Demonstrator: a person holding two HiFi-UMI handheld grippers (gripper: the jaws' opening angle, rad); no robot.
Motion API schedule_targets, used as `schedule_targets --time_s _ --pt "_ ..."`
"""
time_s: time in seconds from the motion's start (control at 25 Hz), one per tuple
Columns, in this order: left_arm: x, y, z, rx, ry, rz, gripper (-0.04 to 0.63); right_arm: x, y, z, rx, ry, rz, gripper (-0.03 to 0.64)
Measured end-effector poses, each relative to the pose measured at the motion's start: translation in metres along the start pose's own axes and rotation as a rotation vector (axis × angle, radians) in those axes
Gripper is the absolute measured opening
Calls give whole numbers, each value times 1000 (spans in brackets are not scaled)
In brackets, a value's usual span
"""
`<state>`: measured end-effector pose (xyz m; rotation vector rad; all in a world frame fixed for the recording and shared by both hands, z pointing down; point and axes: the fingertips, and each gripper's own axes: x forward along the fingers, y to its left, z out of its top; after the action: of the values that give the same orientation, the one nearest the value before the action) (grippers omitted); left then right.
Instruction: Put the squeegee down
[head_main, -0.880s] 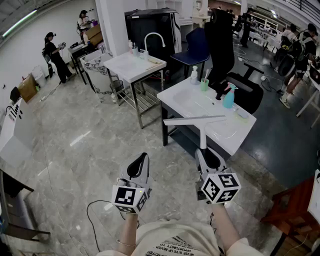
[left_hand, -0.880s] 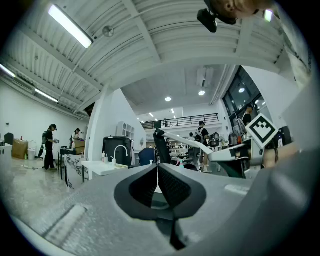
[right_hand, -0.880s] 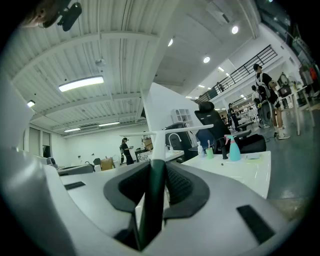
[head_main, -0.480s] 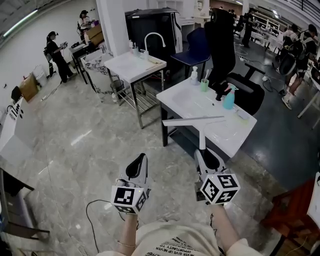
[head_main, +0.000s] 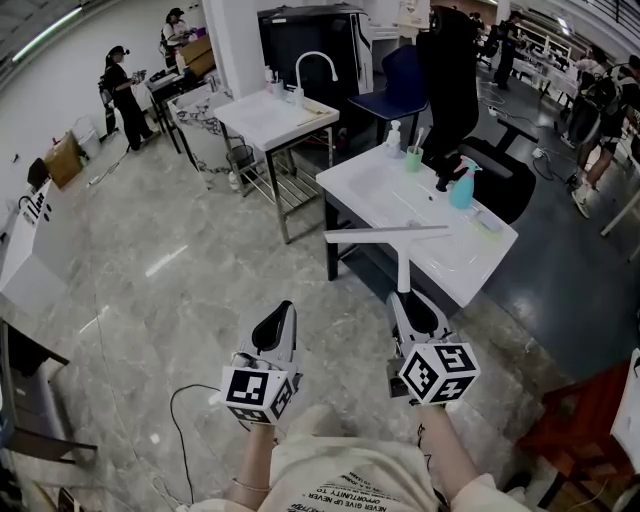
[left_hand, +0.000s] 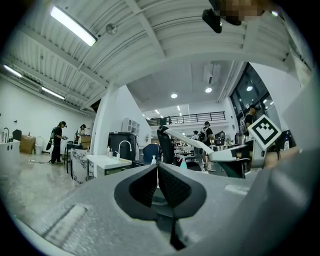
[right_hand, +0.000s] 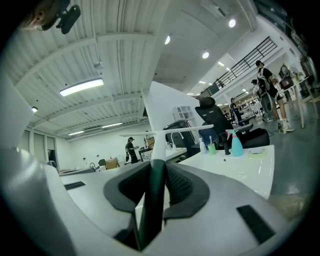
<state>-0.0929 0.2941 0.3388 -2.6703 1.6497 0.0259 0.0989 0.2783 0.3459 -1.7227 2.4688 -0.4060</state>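
Note:
My right gripper (head_main: 415, 312) is shut on the squeegee (head_main: 403, 262), gripping the dark lower end of its white handle. The handle points forward and the long blade (head_main: 385, 235) lies crosswise over the near edge of the white sink table (head_main: 445, 268). In the right gripper view the handle (right_hand: 154, 175) is pinched between the pads, and the blade (right_hand: 167, 131) crosses above them. My left gripper (head_main: 275, 328) hangs level over the floor to the left, shut and empty, its pads meeting (left_hand: 158, 176).
On the sink table stand a teal spray bottle (head_main: 460, 190), a green cup (head_main: 411, 158) and a soap bottle (head_main: 394, 133). A black chair (head_main: 450, 90) stands behind it, and a second sink table (head_main: 275, 120) at the back left. A cable (head_main: 180, 410) lies on the marble floor.
Both grippers keep their places and the squeegee stays in the right one. The head view has shifted a little, so the room sits slightly lower in the picture.

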Motion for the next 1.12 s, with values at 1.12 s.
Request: schedule_targets --time_s 1.12 --pt "191 156 -18 -32 36 -84 23 221 -34 -8 89 27 -122 96"
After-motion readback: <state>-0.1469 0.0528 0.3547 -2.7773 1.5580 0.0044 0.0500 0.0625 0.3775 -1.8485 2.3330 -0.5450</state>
